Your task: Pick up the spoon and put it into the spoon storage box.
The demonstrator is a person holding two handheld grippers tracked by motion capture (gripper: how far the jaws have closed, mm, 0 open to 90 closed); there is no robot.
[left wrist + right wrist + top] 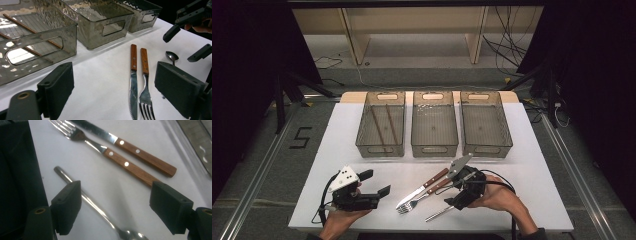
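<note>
Three clear bins on your desk, shelving beyond.
You have three smoky plastic bins in a row at the far side of the white desk (pixel 337 150): the left bin (pixel 381 124) holds two brown chopsticks (pixel 384 125), the middle bin (pixel 434 123) and right bin (pixel 485 123) hold nothing. Past the desk stands a wooden shelf (pixel 412 30), with cables (pixel 507 50) on the floor at right.

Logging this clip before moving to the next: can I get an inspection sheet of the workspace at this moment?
Surface: white tabletop, flat.
Job's things: wooden-handled knife, wooden-handled fork and steel spoon lying side by side.
Clutter: three smoky clear plastic bins; the left one holds two brown chopsticks.
Grippers: left claw open, apart from the cutlery; right claw open above the spoon.
Cables: one trails from each gripper.
Surroundings: wooden shelving, floor cables.
</note>
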